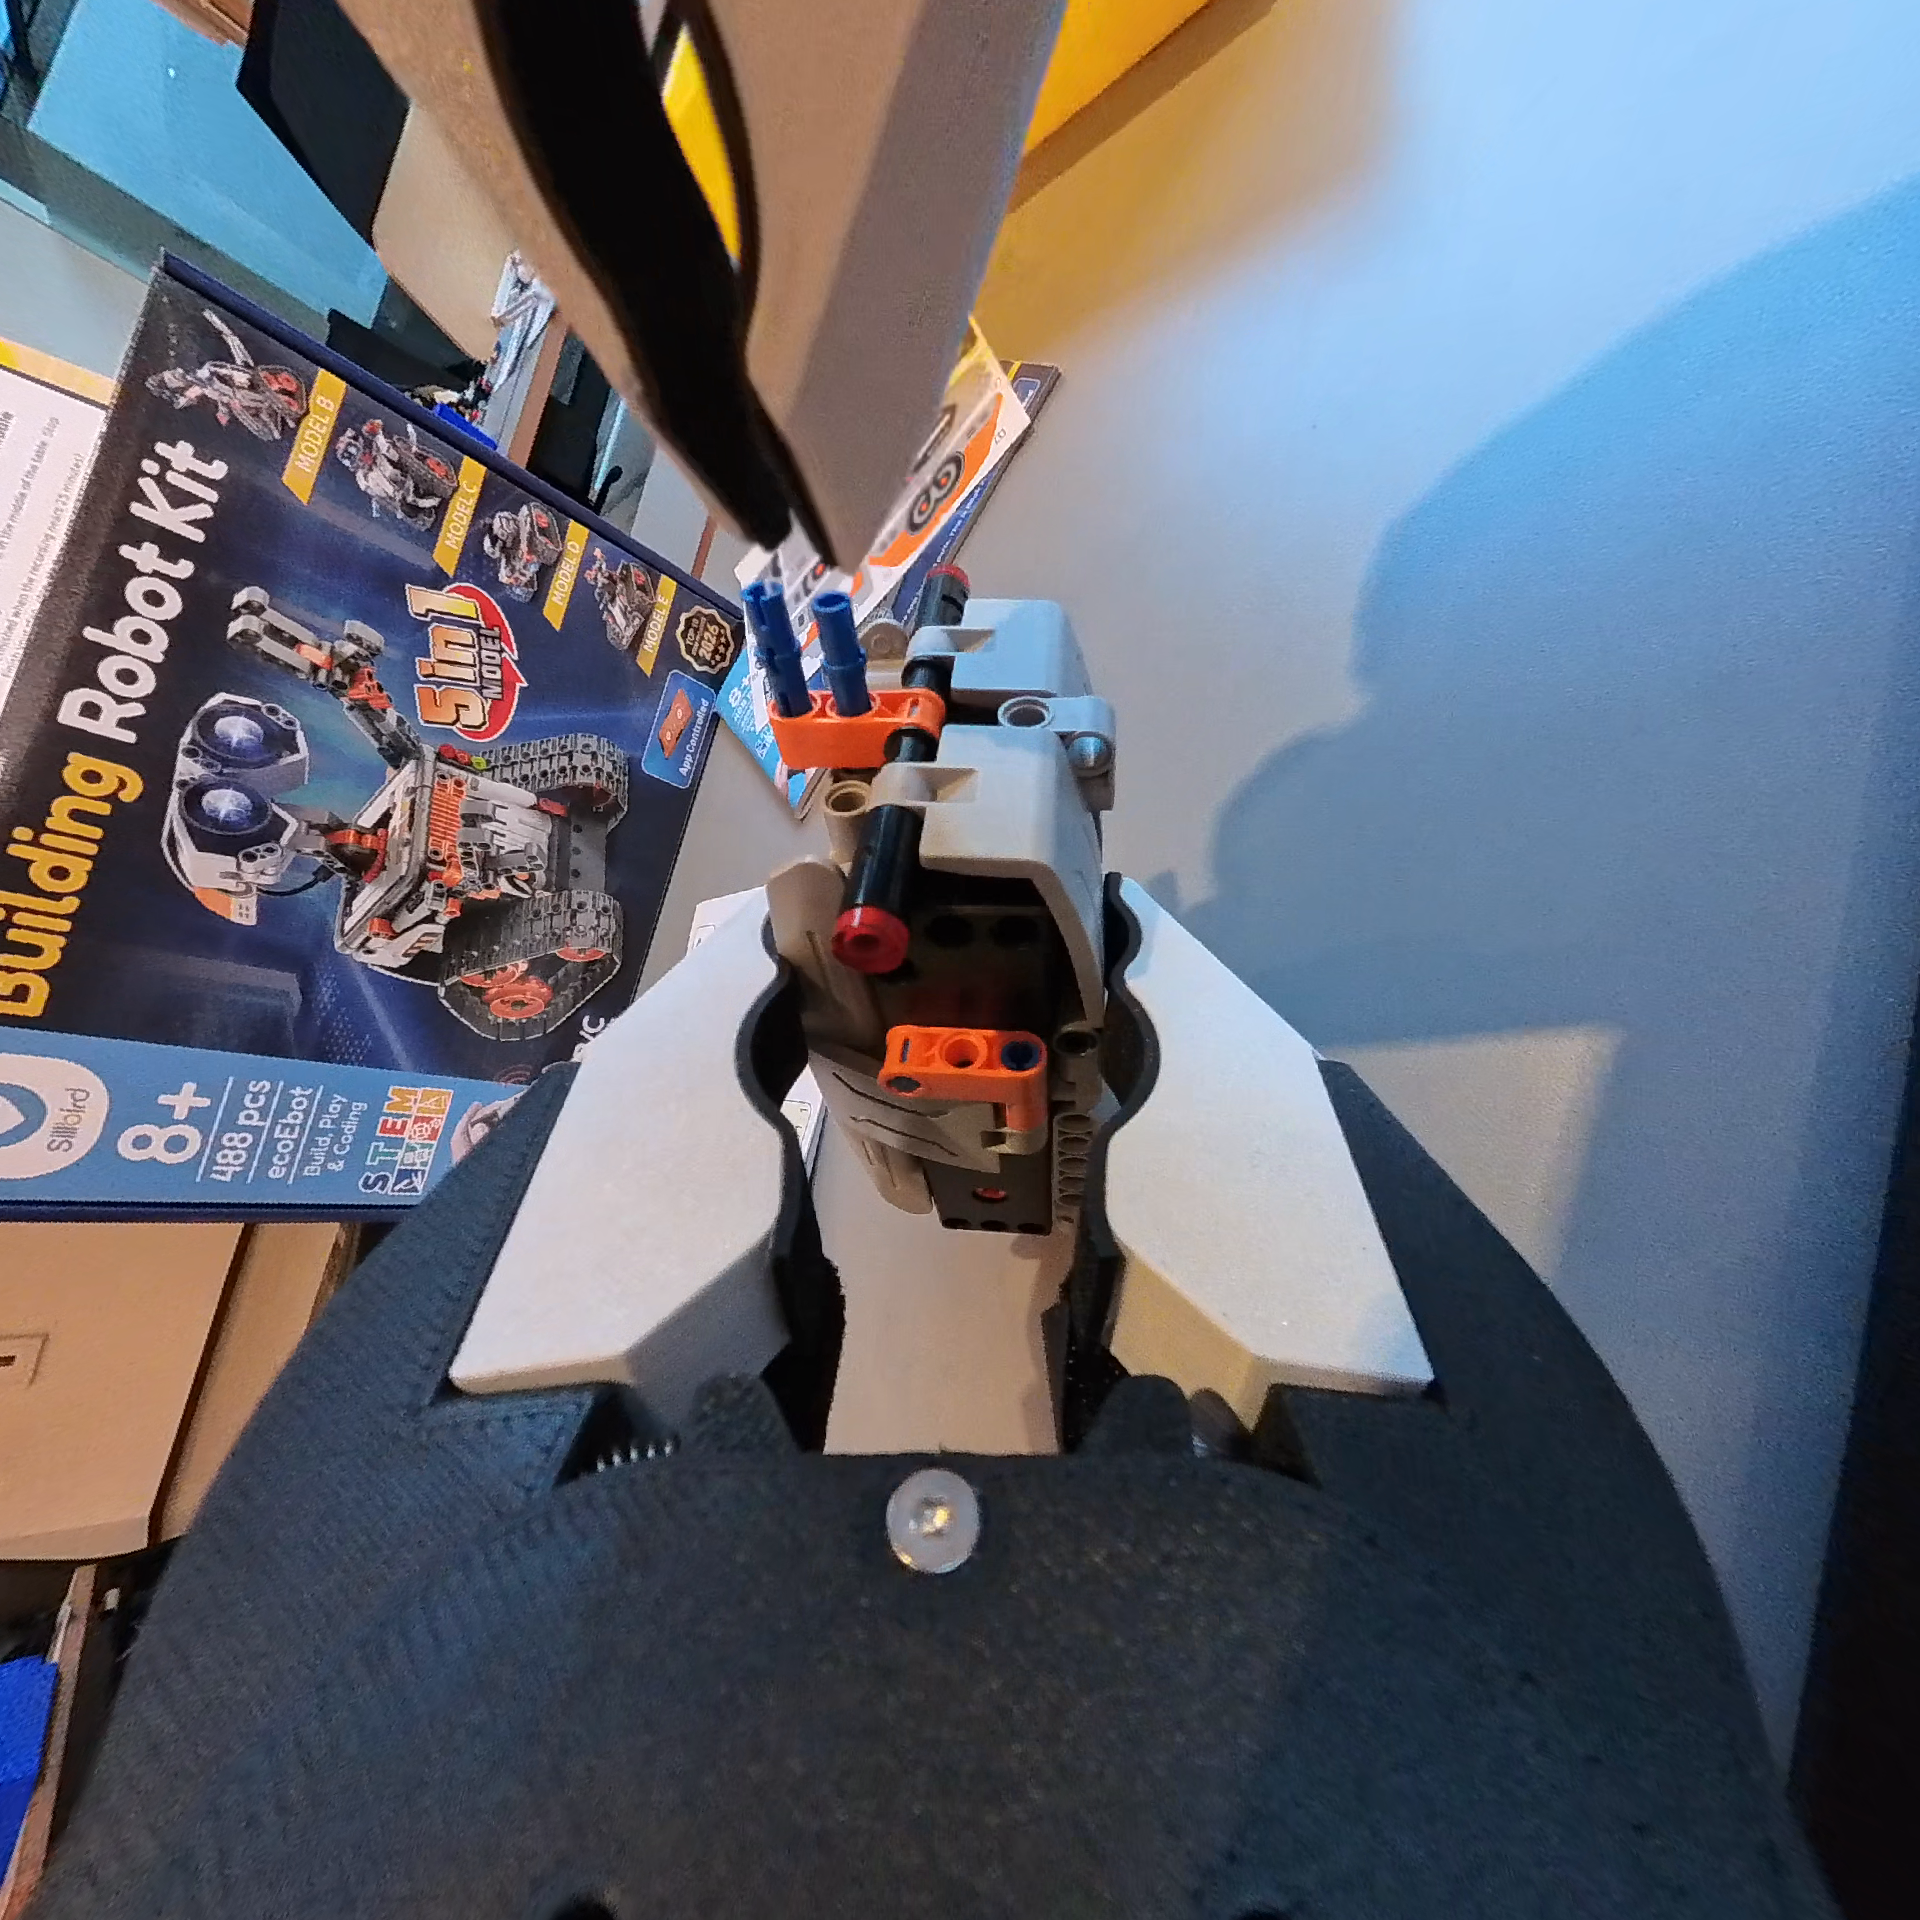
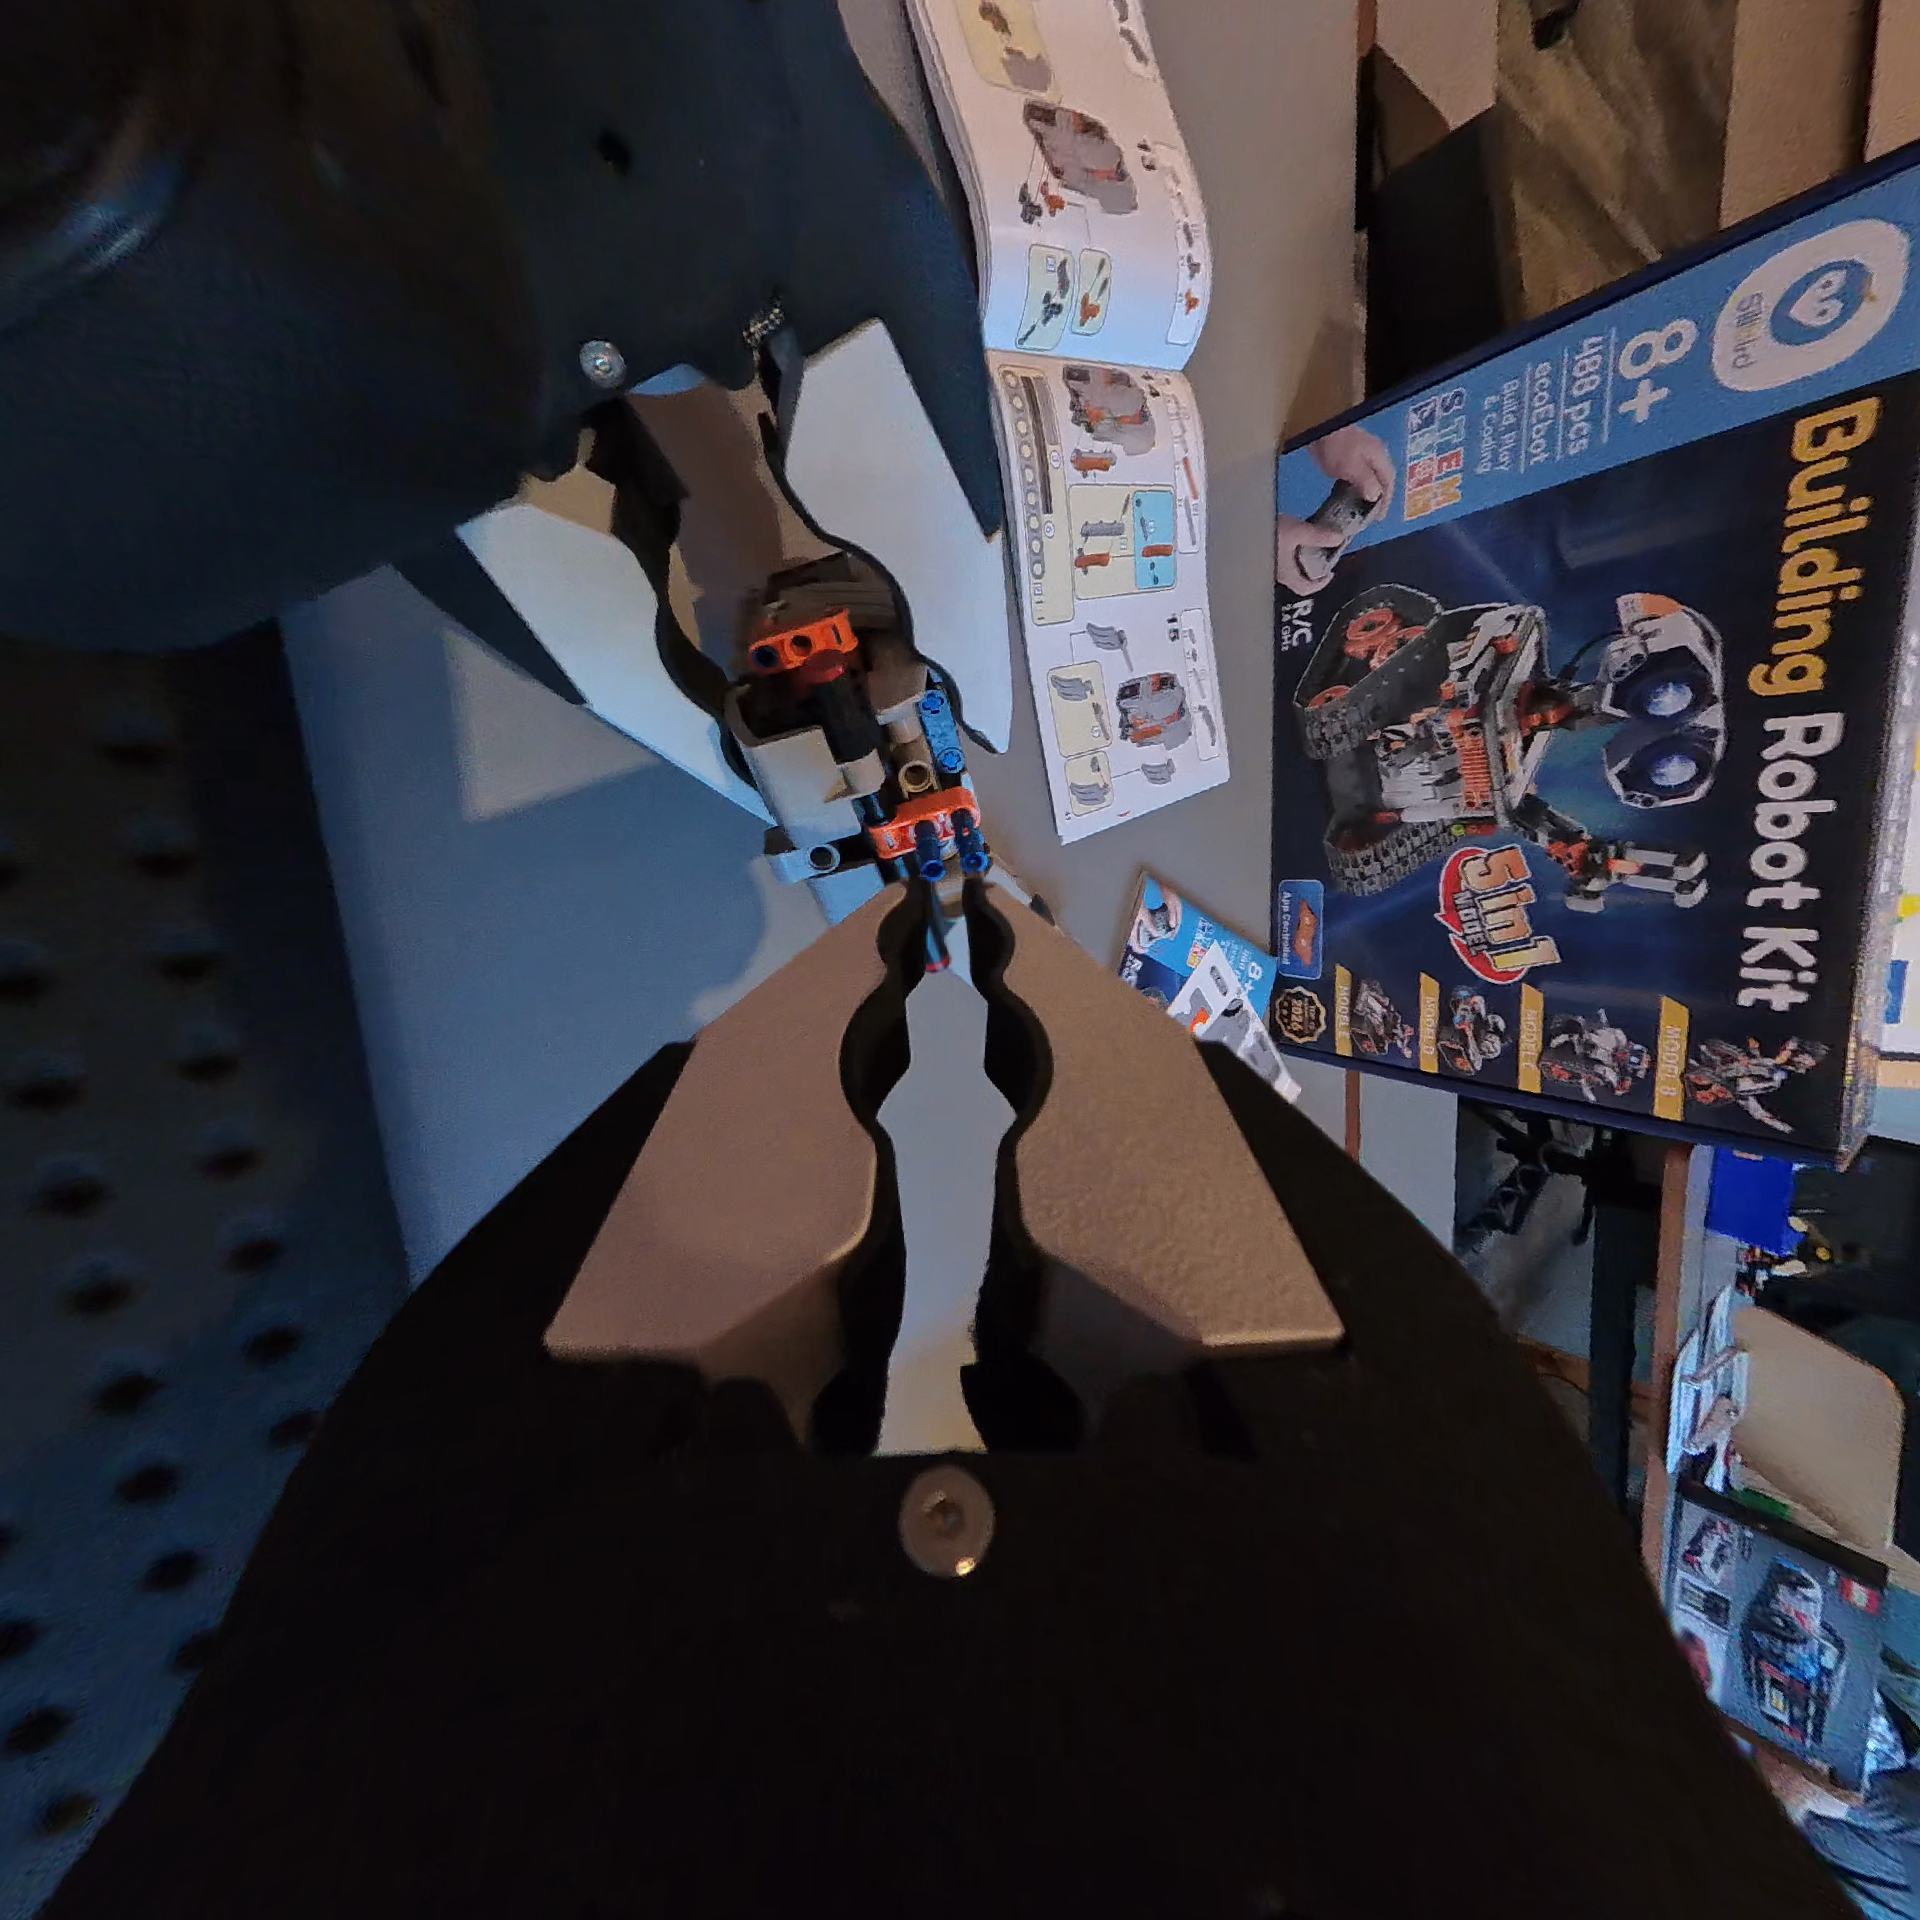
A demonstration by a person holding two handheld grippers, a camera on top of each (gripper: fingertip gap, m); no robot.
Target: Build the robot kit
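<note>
While left gripper [image 1: 940, 1039] clamps it — grey-orange brick assembly [image 1: 987, 831], blue pins.

Both grippers have textured black bodies, grey wedge jaws with wavy black pads, one silver screw.

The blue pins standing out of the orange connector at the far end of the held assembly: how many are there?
2. Both blue pins stand side by side in the orange connector at the end of the grey assembly that the left gripper holds. Others may be hidden.
</note>
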